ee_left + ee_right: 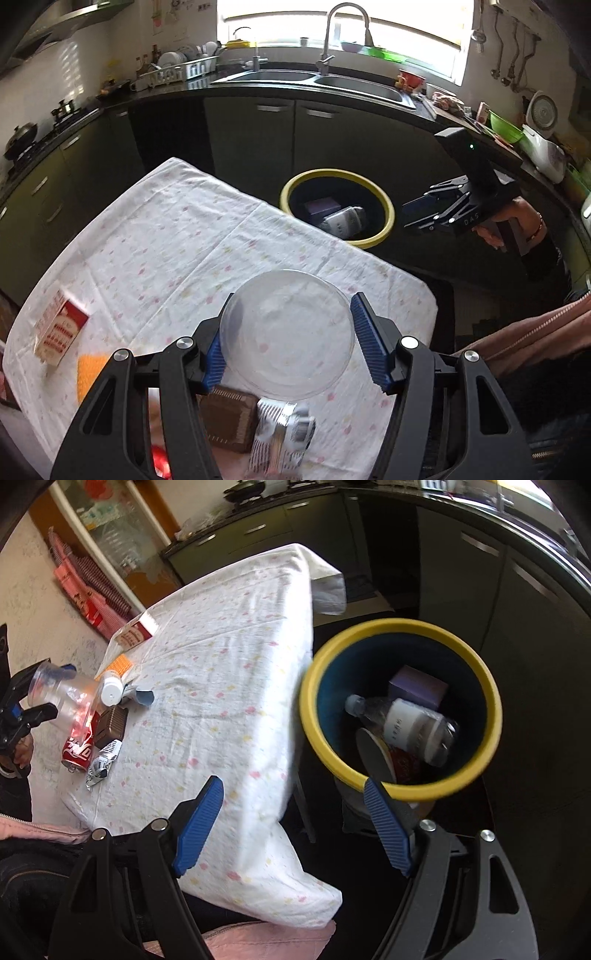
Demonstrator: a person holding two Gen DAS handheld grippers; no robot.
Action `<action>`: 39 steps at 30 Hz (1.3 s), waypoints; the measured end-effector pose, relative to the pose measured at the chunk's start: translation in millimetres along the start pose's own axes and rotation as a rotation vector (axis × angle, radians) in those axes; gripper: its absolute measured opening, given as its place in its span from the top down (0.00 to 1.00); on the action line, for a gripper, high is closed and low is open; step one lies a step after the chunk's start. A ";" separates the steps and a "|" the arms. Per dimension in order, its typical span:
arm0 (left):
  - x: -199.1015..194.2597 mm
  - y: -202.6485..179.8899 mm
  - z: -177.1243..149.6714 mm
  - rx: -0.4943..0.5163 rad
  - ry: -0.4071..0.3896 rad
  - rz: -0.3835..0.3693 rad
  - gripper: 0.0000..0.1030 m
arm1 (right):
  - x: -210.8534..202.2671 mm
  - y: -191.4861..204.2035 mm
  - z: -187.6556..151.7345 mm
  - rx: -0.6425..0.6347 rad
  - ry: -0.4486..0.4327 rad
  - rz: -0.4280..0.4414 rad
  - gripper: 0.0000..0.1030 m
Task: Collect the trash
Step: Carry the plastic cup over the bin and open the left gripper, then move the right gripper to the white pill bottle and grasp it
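My left gripper (286, 339) is shut on a clear plastic cup (288, 332), its blue pads pressing the cup's sides; it hangs above the near end of the cloth-covered table (192, 236). The right wrist view shows the same cup (48, 690) lifted over the table's trash. A yellow-rimmed bin (384, 206) stands on the floor past the table's far corner, holding a purple box (417, 686) and a plastic bottle (410, 727). My right gripper (291, 786) is open and empty, beside the bin's rim (306, 709).
On the table lie a red can (77, 751), a brown box (110, 722), a silver wrapper (103, 762), a white bottle (110, 690), an orange packet (120, 664) and a red-and-white carton (61, 328). Dark cabinets and a sink counter (314, 83) stand behind the bin.
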State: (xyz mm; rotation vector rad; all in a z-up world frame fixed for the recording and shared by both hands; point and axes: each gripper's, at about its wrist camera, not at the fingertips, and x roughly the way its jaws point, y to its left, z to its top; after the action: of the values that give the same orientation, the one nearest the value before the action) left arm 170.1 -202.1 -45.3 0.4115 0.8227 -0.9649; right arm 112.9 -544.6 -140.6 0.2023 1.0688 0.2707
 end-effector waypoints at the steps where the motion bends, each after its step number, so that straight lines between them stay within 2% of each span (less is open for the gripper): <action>1: 7.4 -5.1 11.3 0.020 0.000 -0.020 0.41 | -2.3 -5.3 -5.2 0.017 -0.004 -0.002 0.28; 4: 37.3 -25.1 49.4 0.092 0.013 -0.082 0.41 | -11.1 -21.6 -22.6 0.075 -0.029 -0.009 0.28; 10: 110.9 -53.9 108.1 0.174 0.063 -0.147 0.41 | -21.7 -49.1 -53.9 0.187 -0.067 0.006 0.28; 15: 181.3 -68.9 139.6 0.216 0.114 -0.138 0.41 | -21.5 -68.2 -71.8 0.262 -0.079 0.017 0.28; 20: 241.3 -74.7 149.5 0.229 0.182 -0.109 0.40 | -17.9 -79.8 -76.8 0.305 -0.080 0.020 0.26; 23: 252.9 -72.5 150.7 0.221 0.183 -0.076 0.31 | -14.9 -80.1 -75.2 0.303 -0.078 0.030 0.25; 27: 228.8 -66.8 157.6 0.192 0.126 -0.077 0.18 | -12.8 -76.2 -72.6 0.291 -0.079 0.042 0.25; 28: 216.2 -63.0 156.5 0.187 0.109 -0.073 0.17 | -11.9 -74.6 -71.8 0.288 -0.080 0.046 0.25; 32: 149.1 -52.0 154.4 0.142 0.032 -0.074 0.14 | -6.1 -65.5 -69.8 0.275 -0.078 0.064 0.25; 34: 107.6 -45.3 149.6 0.110 -0.036 -0.036 0.06 | -3.3 -60.2 -68.5 0.266 -0.075 0.066 0.25; 39: 19.4 -15.4 119.8 -0.029 -0.155 0.048 0.05 | -0.7 -41.8 -58.7 0.227 -0.072 0.063 0.25</action>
State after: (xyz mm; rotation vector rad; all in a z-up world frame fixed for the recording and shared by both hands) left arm 214.4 -297.9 16.6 0.3255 0.6823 -0.9266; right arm 65.7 -582.7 -179.7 0.4473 1.0222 0.1970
